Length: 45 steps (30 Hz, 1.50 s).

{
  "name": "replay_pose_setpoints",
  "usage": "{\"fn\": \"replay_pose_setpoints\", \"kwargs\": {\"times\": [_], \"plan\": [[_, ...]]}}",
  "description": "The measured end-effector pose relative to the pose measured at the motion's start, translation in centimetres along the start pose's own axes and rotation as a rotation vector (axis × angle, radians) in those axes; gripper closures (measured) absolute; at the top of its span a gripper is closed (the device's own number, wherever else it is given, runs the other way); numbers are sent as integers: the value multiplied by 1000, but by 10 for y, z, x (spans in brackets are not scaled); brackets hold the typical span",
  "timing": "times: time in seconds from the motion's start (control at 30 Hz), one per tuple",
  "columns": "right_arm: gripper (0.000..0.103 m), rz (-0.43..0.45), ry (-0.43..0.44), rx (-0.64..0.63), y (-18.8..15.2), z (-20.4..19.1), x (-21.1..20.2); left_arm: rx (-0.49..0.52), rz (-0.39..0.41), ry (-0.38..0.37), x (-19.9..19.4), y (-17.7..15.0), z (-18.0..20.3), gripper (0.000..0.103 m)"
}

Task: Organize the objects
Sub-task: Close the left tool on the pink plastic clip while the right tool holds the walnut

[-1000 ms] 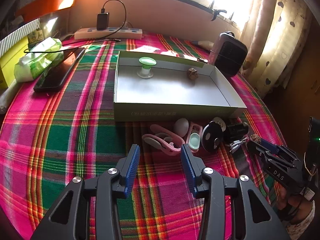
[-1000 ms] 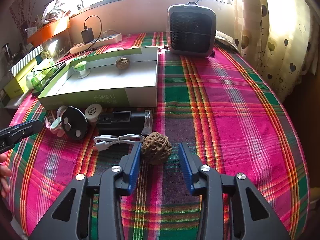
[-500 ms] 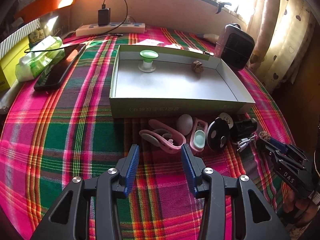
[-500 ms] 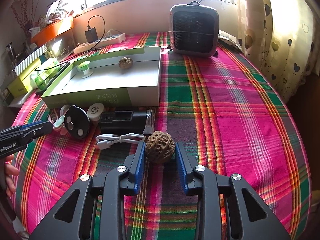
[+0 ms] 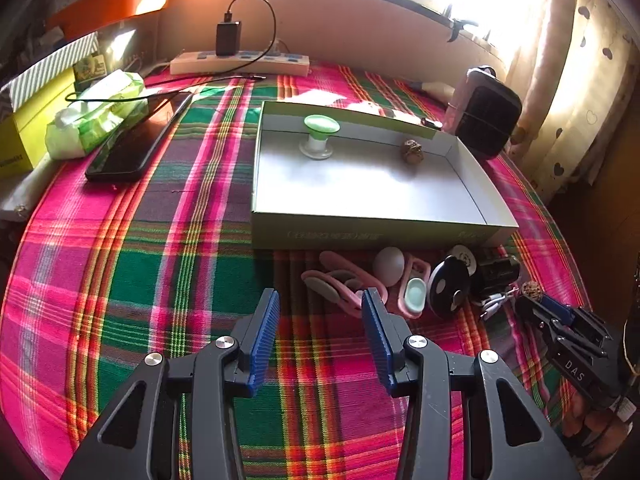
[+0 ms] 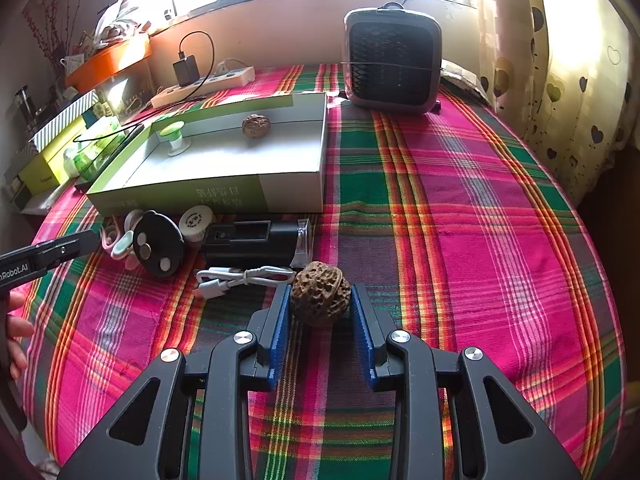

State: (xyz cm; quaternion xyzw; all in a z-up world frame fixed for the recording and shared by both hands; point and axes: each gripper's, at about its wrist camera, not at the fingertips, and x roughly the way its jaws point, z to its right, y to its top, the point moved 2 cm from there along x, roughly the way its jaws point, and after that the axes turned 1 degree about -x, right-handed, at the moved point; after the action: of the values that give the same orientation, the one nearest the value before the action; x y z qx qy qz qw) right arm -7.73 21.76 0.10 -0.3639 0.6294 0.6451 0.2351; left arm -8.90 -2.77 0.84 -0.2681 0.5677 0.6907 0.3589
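Observation:
My right gripper (image 6: 319, 304) is shut on a brown walnut (image 6: 320, 293) just above the plaid cloth; it also shows in the left wrist view (image 5: 530, 291). An open grey-green box (image 6: 256, 196) holds a second walnut (image 6: 256, 125) and a green-capped knob (image 6: 173, 136). In front of the box lie a white cable (image 6: 240, 280), a black device (image 6: 252, 242), a black disc (image 6: 158, 243), a white egg (image 5: 389, 266) and pink clips (image 5: 344, 286). My left gripper (image 5: 320, 312) is open and empty, close in front of the pink clips.
A small heater (image 6: 392, 60) stands behind the box at the right. A power strip with charger (image 5: 240, 63), a phone (image 5: 136, 144), a wipes pack (image 5: 96, 114) and a yellow box (image 5: 24, 136) lie at the far left. Curtains hang at the right.
My right gripper has closed its fingers onto the walnut. My left gripper has shifted slightly to the left, still open.

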Motion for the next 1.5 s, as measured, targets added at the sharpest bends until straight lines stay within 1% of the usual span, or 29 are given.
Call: {"fn": "replay_pose_setpoints", "kwargs": {"times": [0.1,0.17,0.27,0.4,0.6,0.67,0.9,1.0,1.13,1.23,1.33,1.5], "plan": [[72,0,3,3,0,0,0,-6,-7,-4,4,6,8,62],[72,0,5,4,0,0,0,-23,-4,3,6,10,10,62],[72,0,11,5,0,0,0,-40,-20,14,11,14,14,62],[72,0,17,9,0,0,0,-85,-39,34,19,18,11,61],[72,-1,24,9,0,0,0,-102,-74,46,26,22,10,61],[72,-1,27,11,0,0,0,-91,-90,57,28,21,10,61],[72,-1,33,10,0,1,0,-65,-99,64,21,15,7,61],[72,-1,29,5,0,-1,-1,-33,-95,83,17,13,6,61],[72,-1,22,-2,0,-3,-1,-16,-106,97,14,9,1,61],[72,-2,17,-3,0,-3,-1,-6,-118,95,15,5,-1,61],[72,-3,9,-7,0,-4,-1,16,-103,118,15,2,-1,61],[72,-3,1,-10,0,-5,-1,65,-89,114,17,2,3,61]]}}
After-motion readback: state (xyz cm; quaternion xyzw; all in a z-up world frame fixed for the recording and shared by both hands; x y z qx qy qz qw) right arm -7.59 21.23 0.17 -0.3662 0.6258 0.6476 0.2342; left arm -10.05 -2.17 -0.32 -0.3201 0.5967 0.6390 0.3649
